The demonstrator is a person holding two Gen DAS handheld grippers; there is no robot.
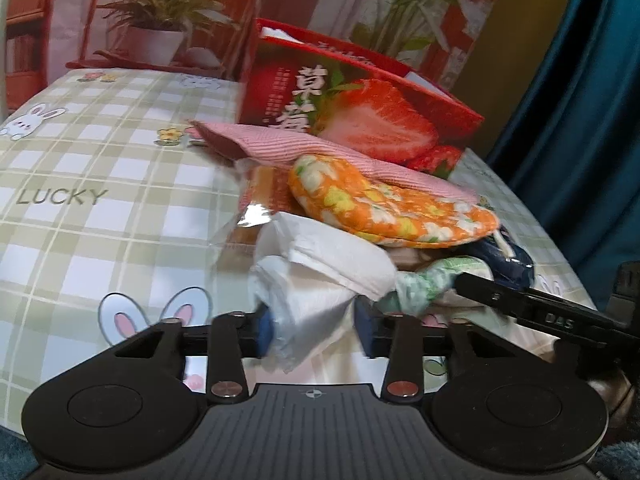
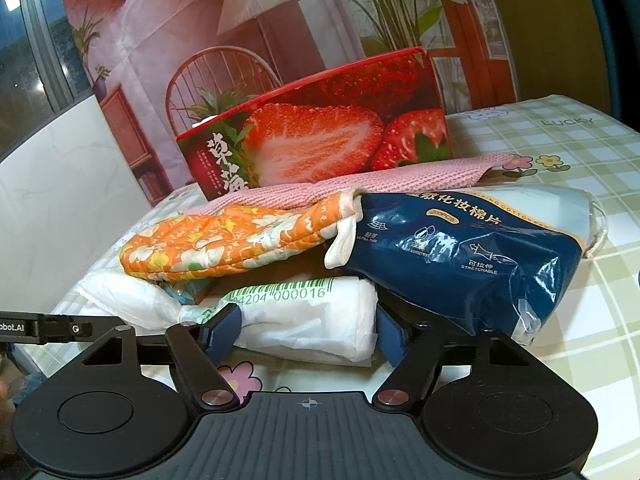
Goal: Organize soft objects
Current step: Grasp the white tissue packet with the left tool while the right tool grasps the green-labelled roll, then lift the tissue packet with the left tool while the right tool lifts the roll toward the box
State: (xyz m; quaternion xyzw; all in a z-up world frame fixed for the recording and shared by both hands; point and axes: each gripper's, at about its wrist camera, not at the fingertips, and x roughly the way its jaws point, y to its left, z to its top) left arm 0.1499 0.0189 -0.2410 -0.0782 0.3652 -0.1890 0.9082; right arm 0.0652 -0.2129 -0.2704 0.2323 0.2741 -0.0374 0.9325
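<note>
Through your left wrist camera, your left gripper has its blue pads partly closed around a bunch of white tissue. The tissue fills the gap and looks pinched, so you seem to have hold of it, though blur makes the contact hard to confirm. It lies at the near edge of a heap on the checked tablecloth. Above it rests an orange flowered oven mitt, and a pink knitted cloth lies over the mitt's far side, up against the red strawberry box. That open box is probably where the soft things belong. The other tool reaches in from the right, low beside a green-printed pack.

Through your right wrist camera, your right gripper sits wide open, its pads either side of a white plastic-wrapped pack with a green barcode. I cannot tell whether the pads touch it; they do not appear to squeeze it. The pack sits at the bottom of the heap, with the oven mitt resting on top and a dark blue bag of cotton pads leaning across its right end. Pulling it out would likely shift both, so grip firmly and draw it slowly. The strawberry box stands just behind.
</note>
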